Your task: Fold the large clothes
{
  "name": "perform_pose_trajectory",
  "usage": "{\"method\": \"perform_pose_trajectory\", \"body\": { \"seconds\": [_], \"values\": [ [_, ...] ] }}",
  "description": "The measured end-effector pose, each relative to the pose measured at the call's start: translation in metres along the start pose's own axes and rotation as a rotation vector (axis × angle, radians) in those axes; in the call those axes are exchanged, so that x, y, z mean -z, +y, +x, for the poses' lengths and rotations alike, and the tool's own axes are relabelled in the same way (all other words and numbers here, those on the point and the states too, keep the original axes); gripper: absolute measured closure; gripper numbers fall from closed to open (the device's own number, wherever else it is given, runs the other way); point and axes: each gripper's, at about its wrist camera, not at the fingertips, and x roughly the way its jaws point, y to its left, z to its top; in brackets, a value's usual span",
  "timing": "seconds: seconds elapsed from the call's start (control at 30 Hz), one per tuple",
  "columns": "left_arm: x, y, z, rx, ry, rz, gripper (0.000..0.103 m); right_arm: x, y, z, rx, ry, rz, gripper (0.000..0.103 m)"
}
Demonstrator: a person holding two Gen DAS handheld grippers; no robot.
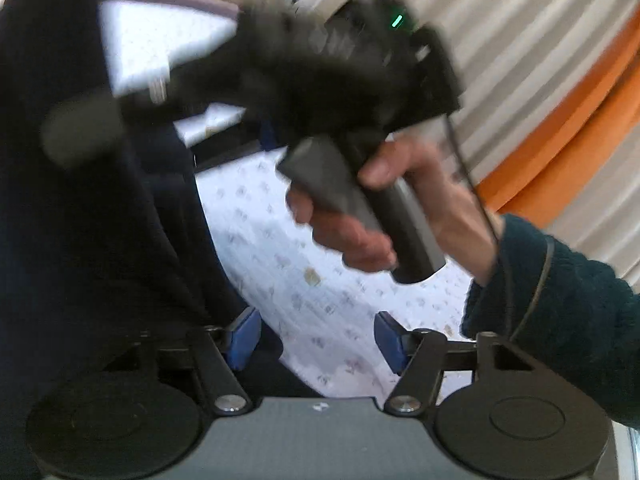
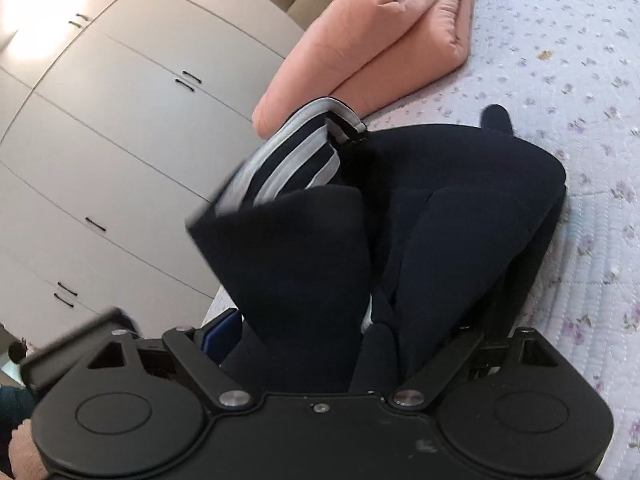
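Right gripper (image 2: 308,332) pinches the dark garment (image 2: 460,200) up off the bed (image 2: 580,80) to fold it; left gripper (image 1: 312,340) spread, empty.

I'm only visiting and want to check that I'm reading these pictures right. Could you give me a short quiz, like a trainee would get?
1. True or false: the folded salmon-pink padded quilt lies on the white flowered quilted bedspread.
2. What colour are the stripes on the dark navy garment? A) white B) red C) yellow
3. What shows between the blue pads of the left gripper?

Key:
1. True.
2. A.
3. Only the bedspread. The jaws stand apart and grip nothing.
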Motion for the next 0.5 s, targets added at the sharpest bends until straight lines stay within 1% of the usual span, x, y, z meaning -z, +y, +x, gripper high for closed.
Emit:
{"method": "perform_pose_trajectory", "body": {
  "seconds": [0.07, 0.13, 0.17, 0.2, 0.23, 0.27, 0.3, 0.33, 0.37, 0.4, 0.47, 0.5],
  "values": [
    [0.010, 0.002, 0.000, -0.037, 0.021, 0.034, 0.039, -0.002, 0.003, 0.011, 0.036, 0.008, -0.007, 0.000],
    [0.012, 0.004, 0.000, -0.031, 0.022, 0.032, 0.039, -0.008, 0.006, 0.027, 0.120, 0.025, -0.024, 0.000],
    [0.012, 0.004, -0.003, -0.035, 0.024, 0.021, 0.039, -0.009, 0.006, 0.031, 0.157, 0.019, -0.033, 0.000],
    [0.010, 0.002, -0.006, -0.042, 0.028, 0.014, 0.039, -0.012, 0.006, 0.035, 0.206, -0.015, -0.020, 0.013],
    [0.010, -0.002, -0.015, -0.046, 0.025, 0.011, 0.038, -0.015, 0.004, 0.037, 0.226, -0.059, -0.003, 0.071],
    [0.010, -0.008, -0.023, -0.047, 0.013, 0.014, 0.033, -0.021, 0.003, 0.036, 0.209, -0.090, 0.036, 0.087],
    [0.011, -0.013, -0.038, -0.053, -0.005, 0.022, 0.030, -0.026, 0.005, 0.033, 0.204, -0.123, 0.048, 0.087],
    [0.012, -0.019, -0.052, -0.068, -0.024, 0.034, 0.025, -0.030, 0.009, 0.031, 0.205, -0.147, 0.031, 0.088],
    [0.014, -0.024, -0.071, -0.093, -0.047, 0.048, 0.020, -0.037, 0.010, 0.030, 0.219, -0.155, 0.011, 0.088],
    [0.014, -0.028, -0.085, -0.119, -0.066, 0.059, 0.018, -0.042, 0.006, 0.030, 0.235, -0.156, 0.012, 0.088],
    [0.019, -0.032, -0.113, -0.197, -0.099, 0.066, 0.004, -0.047, -0.014, 0.029, 0.247, -0.164, 0.101, 0.088],
    [0.026, -0.031, -0.127, -0.242, -0.108, 0.072, 0.002, -0.048, -0.030, 0.029, 0.224, -0.152, 0.178, 0.088]
  ]
}}
